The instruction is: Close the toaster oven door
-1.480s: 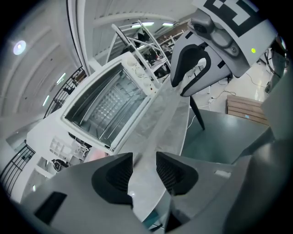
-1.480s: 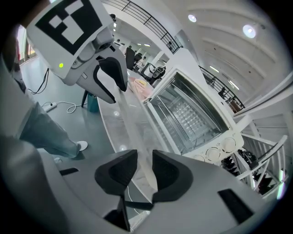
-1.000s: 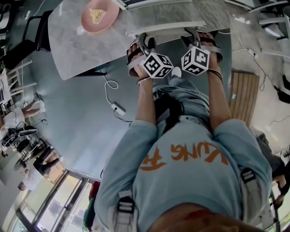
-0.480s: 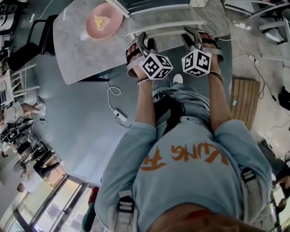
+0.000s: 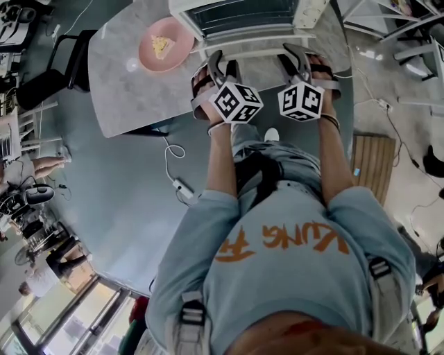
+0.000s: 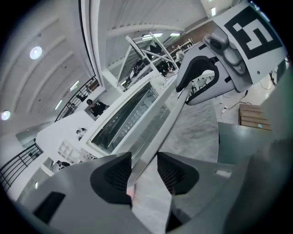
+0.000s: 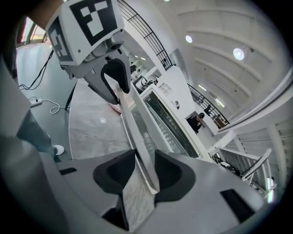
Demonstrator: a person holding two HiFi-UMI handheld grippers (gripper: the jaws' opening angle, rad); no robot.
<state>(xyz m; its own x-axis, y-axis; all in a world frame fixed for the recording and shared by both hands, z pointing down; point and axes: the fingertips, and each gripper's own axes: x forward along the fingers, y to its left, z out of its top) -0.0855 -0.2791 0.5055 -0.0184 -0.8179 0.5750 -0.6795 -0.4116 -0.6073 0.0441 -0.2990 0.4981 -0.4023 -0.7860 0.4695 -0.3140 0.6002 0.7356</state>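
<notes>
The white toaster oven [image 5: 243, 15] stands on a grey marble table [image 5: 132, 90] with its glass door [image 5: 251, 47] let down toward me. Both grippers sit at the door's long white handle. In the left gripper view the handle [image 6: 155, 135] runs between the jaws of my left gripper [image 6: 144, 171]. It lies against one pad with a slit beside the other, and the jaws are opening. My right gripper [image 7: 144, 171] has the handle [image 7: 137, 130] filling its jaws, which are opening too. Each gripper also shows in the other's view, the right gripper [image 6: 197, 80] and the left gripper [image 7: 114, 77].
A pink plate [image 5: 165, 45] with a piece of food lies on the table left of the oven. On the floor are a power strip with its cable [image 5: 182, 186] and a wooden pallet [image 5: 371, 163]. A dark chair [image 5: 48, 76] stands at the far left.
In the head view the oven, the plate and the table have slid down and right, so more of the oven shows. Both grippers have stayed at the door handle.
</notes>
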